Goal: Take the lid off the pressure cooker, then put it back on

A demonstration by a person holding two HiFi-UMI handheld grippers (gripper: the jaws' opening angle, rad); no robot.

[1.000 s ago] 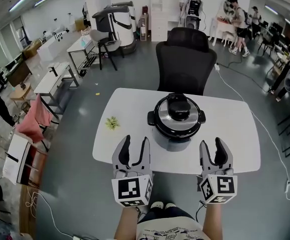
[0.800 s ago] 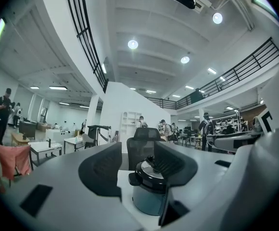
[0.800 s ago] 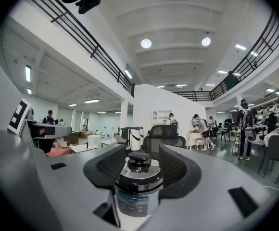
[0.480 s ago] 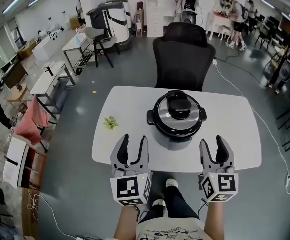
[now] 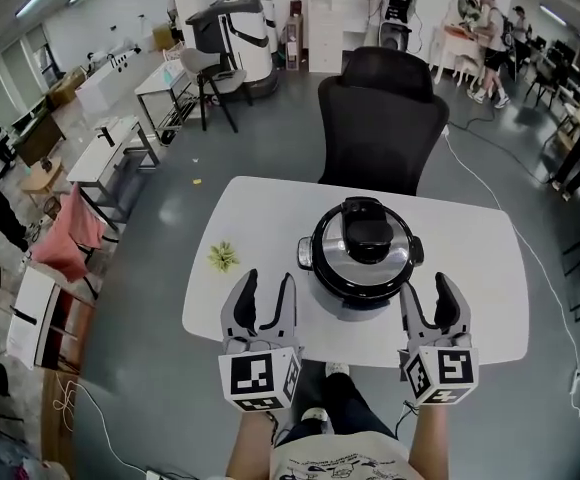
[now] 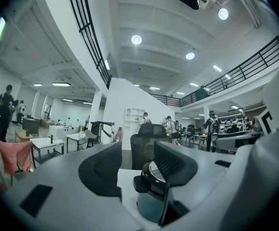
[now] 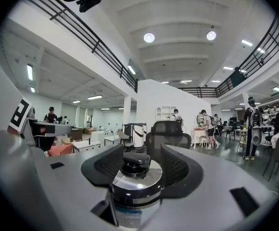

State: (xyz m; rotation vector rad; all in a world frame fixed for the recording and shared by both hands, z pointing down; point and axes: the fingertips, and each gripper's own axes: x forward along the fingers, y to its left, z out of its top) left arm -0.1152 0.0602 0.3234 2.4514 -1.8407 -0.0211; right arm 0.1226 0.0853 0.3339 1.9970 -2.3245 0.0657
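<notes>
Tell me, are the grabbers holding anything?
Nothing. Left gripper and right gripper are open and empty, short of the pressure cooker; the right's jaws have just been opening.

No legible text, brand, number; only coded square patterns on left gripper [image 5: 269, 280], right gripper [image 5: 426, 286].

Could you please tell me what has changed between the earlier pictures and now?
The left gripper and right gripper have come forward over the table edge toward the pressure cooker. The right jaws have just been opening, with nothing between them. Nothing was taken hold of or let go. The left jaws stay open, and the lid stays on the cooker.
</notes>
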